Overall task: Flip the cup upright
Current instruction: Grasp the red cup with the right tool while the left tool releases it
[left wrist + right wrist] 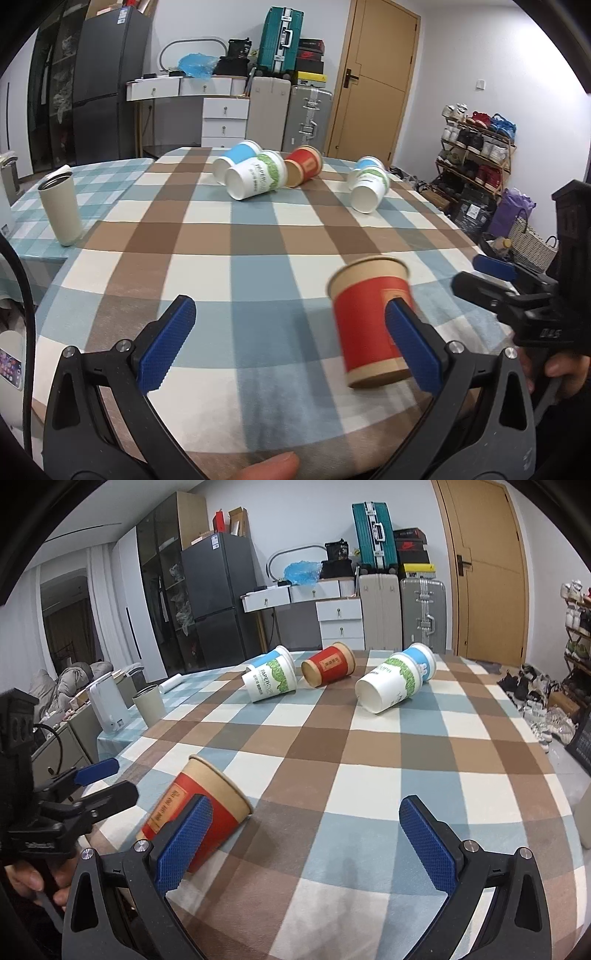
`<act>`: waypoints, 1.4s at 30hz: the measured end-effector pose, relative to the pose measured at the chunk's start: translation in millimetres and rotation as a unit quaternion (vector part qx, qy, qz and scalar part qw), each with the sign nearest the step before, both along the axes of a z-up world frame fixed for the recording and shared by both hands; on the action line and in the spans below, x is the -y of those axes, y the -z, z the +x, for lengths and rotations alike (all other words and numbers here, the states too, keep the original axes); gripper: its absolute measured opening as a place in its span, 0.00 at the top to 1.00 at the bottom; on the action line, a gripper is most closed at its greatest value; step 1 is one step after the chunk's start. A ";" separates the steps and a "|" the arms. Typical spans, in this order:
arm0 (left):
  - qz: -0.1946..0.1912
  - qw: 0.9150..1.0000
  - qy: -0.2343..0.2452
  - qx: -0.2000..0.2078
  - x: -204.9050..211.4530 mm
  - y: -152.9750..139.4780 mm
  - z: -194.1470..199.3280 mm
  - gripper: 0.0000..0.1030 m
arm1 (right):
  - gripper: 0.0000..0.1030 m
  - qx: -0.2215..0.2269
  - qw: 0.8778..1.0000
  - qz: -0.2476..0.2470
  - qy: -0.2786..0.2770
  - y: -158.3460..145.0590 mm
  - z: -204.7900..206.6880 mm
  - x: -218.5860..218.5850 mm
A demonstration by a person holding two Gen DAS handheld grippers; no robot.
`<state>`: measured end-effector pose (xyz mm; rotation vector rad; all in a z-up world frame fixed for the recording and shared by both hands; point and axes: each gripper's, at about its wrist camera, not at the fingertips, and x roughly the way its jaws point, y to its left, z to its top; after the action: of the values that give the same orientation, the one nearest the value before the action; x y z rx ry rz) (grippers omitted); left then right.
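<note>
Left wrist view: left gripper [291, 332] level above the table [258, 236], jaws spread wide, holding nothing; red cup [371, 325] lower right, mouth up, beside its right finger.

Right wrist view: right gripper [306, 830] jaws wide, empty; red cup [195, 812] tilted, lower left.

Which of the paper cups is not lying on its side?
The near red cup, beside the left gripper, stands mouth up, slightly tilted. The far red cup and the white cups lie on their sides.
</note>
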<state>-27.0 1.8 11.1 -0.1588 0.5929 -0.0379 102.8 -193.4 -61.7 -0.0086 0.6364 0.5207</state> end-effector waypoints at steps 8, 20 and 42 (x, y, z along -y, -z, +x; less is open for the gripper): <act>0.007 1.000 -0.011 0.005 -15.1 11.1 6.8 0.01 | 0.00 -0.048 0.999 0.015 -0.010 -1.1 4.9 -16.8; 0.006 1.000 0.000 0.001 -15.5 24.2 20.5 0.01 | 0.00 -0.128 0.991 0.042 -0.028 7.1 19.7 -36.4; 0.002 1.000 0.011 -0.009 -13.6 32.0 23.4 0.01 | 0.16 -0.249 0.961 0.105 -0.064 30.1 52.0 -57.8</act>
<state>-3.7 15.4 -20.9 -0.1497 0.6132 -0.0564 154.7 -135.6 -91.8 0.2925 1.0741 0.7228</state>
